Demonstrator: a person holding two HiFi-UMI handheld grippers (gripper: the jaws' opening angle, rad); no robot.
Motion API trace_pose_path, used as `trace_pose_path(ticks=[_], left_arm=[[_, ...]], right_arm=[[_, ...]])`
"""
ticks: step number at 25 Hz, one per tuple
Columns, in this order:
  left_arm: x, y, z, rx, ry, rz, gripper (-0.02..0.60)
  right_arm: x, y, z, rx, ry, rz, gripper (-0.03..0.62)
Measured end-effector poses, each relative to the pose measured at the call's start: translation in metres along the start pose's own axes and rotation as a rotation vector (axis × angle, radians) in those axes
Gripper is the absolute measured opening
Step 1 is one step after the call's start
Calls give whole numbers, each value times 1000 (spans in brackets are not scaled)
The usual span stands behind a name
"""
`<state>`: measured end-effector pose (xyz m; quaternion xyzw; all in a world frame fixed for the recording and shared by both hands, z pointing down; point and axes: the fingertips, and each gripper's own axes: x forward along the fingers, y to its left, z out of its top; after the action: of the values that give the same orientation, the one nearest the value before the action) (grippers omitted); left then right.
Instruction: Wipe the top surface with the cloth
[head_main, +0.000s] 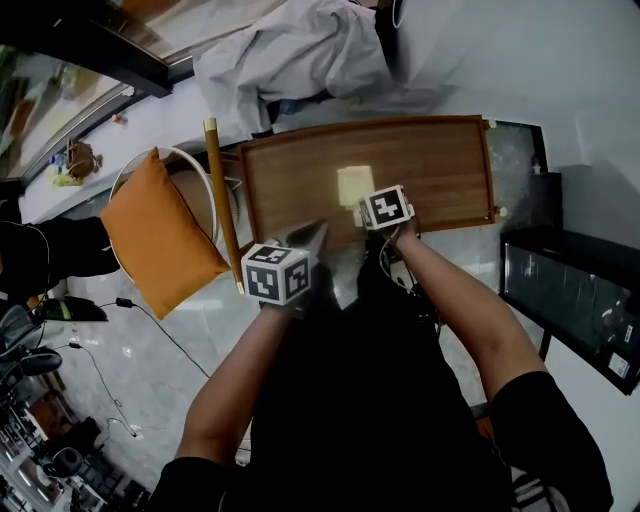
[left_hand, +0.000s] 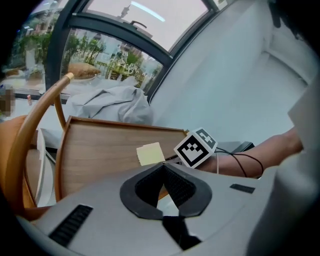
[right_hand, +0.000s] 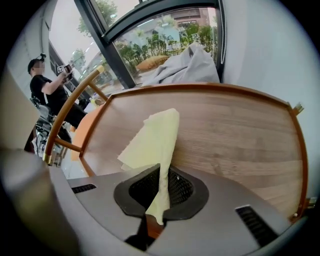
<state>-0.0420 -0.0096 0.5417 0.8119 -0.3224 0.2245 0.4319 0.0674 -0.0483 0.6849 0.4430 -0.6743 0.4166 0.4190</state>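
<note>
A pale yellow cloth (head_main: 354, 185) lies on the wooden tabletop (head_main: 430, 160) near its front middle. My right gripper (right_hand: 161, 187) is shut on the cloth (right_hand: 152, 142), whose near edge runs up between the jaws while the rest spreads over the wood (right_hand: 235, 130). In the head view the right gripper (head_main: 385, 210) sits at the table's front edge, right behind the cloth. My left gripper (left_hand: 164, 186) is shut with nothing in it, held off the table's front left (head_main: 285, 268); from it the cloth (left_hand: 150, 153) and the right gripper's marker cube (left_hand: 196, 147) show ahead.
A raised rim (head_main: 487, 165) frames the table. A chair with an orange cushion (head_main: 155, 232) and curved wooden back (head_main: 222, 205) stands to the left. Grey fabric (head_main: 295, 50) is piled beyond the table. A dark cabinet (head_main: 570, 300) stands at right. A person (right_hand: 50, 92) stands outside the window.
</note>
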Motion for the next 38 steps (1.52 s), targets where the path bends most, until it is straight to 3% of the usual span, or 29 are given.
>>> trace_pose_path(ticks=[10, 25, 38], left_arm=[[54, -56, -1, 30, 33, -49, 9], [83, -87, -13, 28, 48, -62, 9], [73, -75, -8, 23, 33, -50, 9]], right_arm=[[-29, -97, -21, 68, -22, -57, 34], [-73, -224, -44, 228, -83, -198, 34], [-101, -277, -66, 363, -83, -439, 32]])
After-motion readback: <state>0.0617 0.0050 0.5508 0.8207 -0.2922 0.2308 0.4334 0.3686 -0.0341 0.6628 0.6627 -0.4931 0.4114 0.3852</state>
